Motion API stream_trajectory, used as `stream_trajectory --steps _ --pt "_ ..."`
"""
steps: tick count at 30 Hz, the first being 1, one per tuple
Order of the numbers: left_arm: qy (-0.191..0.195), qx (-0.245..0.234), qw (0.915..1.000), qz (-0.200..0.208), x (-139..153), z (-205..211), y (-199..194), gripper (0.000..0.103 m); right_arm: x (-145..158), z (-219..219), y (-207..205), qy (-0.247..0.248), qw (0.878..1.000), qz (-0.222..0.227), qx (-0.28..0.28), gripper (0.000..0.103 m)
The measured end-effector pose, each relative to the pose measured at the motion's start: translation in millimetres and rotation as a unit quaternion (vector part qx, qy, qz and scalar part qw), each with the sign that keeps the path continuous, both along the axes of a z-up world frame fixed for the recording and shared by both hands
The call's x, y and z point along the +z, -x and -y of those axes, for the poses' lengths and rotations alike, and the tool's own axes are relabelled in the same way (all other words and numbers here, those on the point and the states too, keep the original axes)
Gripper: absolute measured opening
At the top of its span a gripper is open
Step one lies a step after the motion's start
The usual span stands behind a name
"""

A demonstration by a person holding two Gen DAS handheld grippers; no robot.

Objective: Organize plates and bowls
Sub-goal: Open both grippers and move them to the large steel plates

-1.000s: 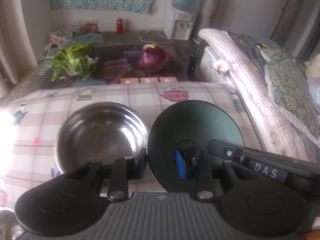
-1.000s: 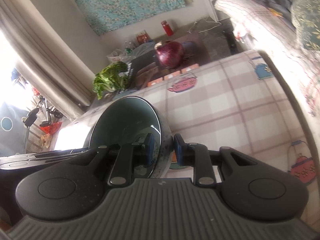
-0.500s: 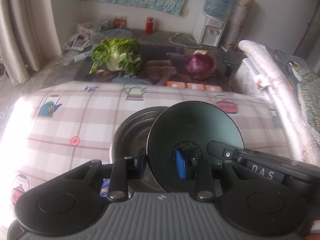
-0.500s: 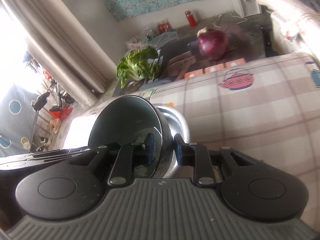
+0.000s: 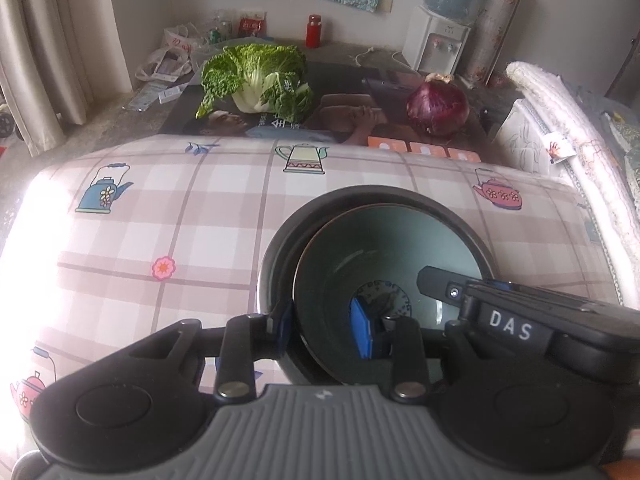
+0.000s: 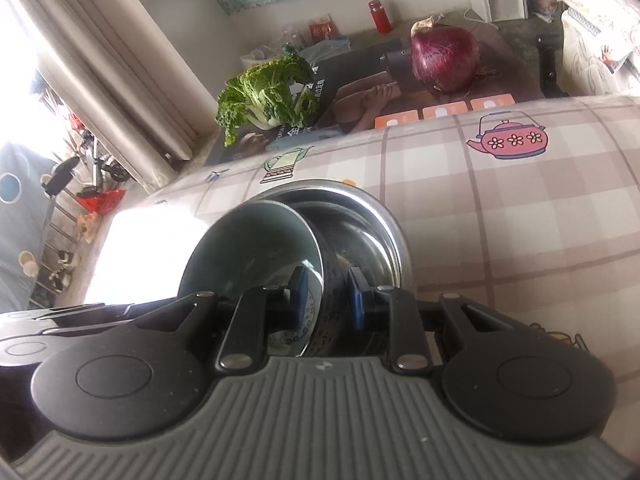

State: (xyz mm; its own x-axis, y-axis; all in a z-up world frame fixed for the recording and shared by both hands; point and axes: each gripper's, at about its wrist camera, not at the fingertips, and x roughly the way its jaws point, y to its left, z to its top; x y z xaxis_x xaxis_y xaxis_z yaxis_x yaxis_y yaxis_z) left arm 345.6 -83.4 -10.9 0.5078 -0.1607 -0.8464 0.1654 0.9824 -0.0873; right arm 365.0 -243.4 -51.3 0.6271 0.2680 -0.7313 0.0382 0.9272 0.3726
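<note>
Two grippers clamp the same dark green bowl (image 5: 384, 248) on opposite sides of its rim. The left gripper (image 5: 326, 330) has one blue-padded finger inside the bowl and the other outside its wall, so the rim sits pinched between them; its fingers are clenched on the bowl. The right gripper (image 6: 326, 294) grips the opposite wall in the same way, one finger within the bowl, the other against its speckled outer side, fingers likewise clenched on it. In the left wrist view the right gripper's body, lettered DAS, crosses the bowl's right edge.

The green bowl is tilted and sits within the mouth of a larger steel bowl (image 6: 360, 216), whose shiny rim rings it on the far and right sides in the right wrist view. Whether the green bowl's base touches the steel bowl's floor cannot be told.

The steel bowl rests on a worktop covered by a checked cloth printed with teapots (image 5: 168, 216). Beyond the steel bowl, past the cloth's far edge, lie a leafy green cabbage (image 5: 256, 76) and, to its right, a purple cabbage head (image 5: 438, 106).
</note>
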Motion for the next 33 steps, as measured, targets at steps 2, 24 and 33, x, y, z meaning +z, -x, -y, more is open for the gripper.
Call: stream_trajectory --steps 2,24,33 --pt "-0.007 -0.004 0.9999 0.013 4 0 4 0.038 1 -4 0 0.014 1.0 0.006 0.001 0.024" --pt "0.014 0.02 0.9908 0.133 64 -106 165 0.087 73 12 167 -0.038 0.994 0.099 -0.005 0.056" --pt "0.02 0.132 0.978 0.16 37 -178 271 0.087 69 -25 278 -0.12 0.986 0.114 0.033 0.056"
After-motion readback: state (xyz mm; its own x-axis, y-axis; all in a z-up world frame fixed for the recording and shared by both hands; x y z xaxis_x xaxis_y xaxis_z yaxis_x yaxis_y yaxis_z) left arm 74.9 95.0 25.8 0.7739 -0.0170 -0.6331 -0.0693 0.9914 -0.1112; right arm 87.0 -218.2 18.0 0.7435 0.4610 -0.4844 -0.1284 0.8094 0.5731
